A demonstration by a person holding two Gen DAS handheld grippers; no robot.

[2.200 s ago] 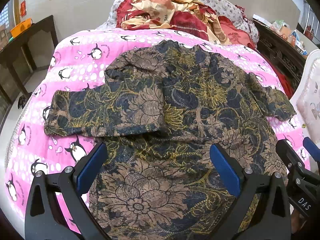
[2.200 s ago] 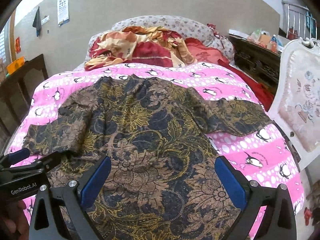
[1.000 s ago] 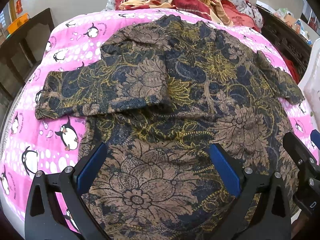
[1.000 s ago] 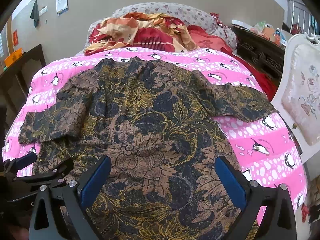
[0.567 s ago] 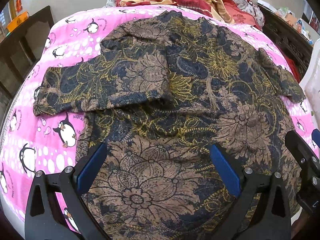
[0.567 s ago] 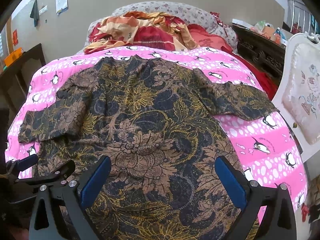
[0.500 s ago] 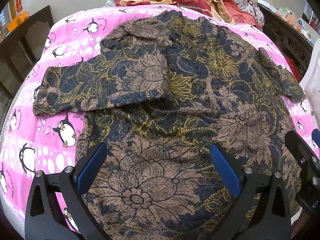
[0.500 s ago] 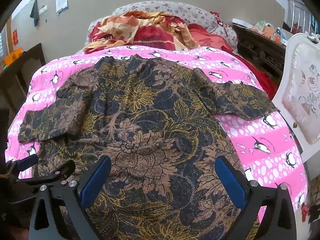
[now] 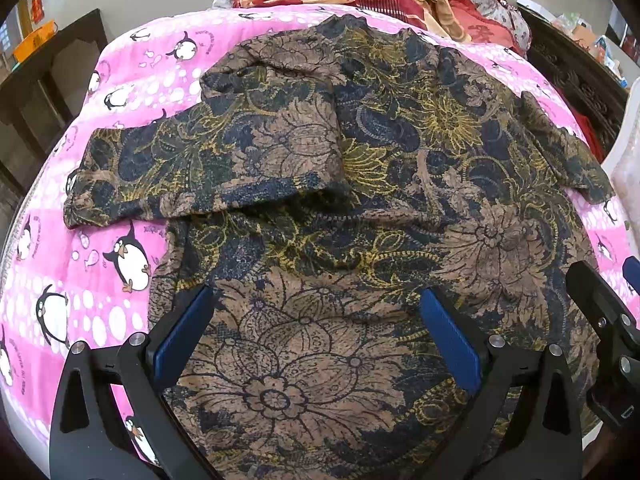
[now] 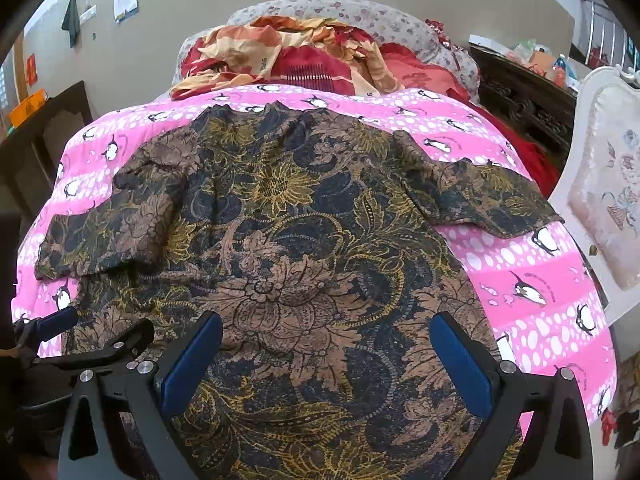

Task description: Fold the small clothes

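Observation:
A dark floral shirt (image 9: 360,184) in brown, navy and yellow lies spread flat on a pink penguin bedspread (image 9: 120,92). It also shows in the right wrist view (image 10: 304,240). Its left sleeve (image 9: 192,160) and right sleeve (image 10: 488,196) stick out sideways. My left gripper (image 9: 316,336) is open and empty over the lower left part of the shirt. My right gripper (image 10: 326,354) is open and empty over the lower middle of the shirt. Each gripper shows at the edge of the other's view.
A heap of red and orange bedding (image 10: 288,56) and a floral pillow (image 10: 360,12) lie at the head of the bed. A dark wooden table (image 9: 52,64) stands left. A dark cabinet (image 10: 528,104) and a white padded chair (image 10: 608,200) stand right.
Both grippers dropped and moved forward over the shirt about a second ago. In the last half second nothing has visibly moved. Both stay open.

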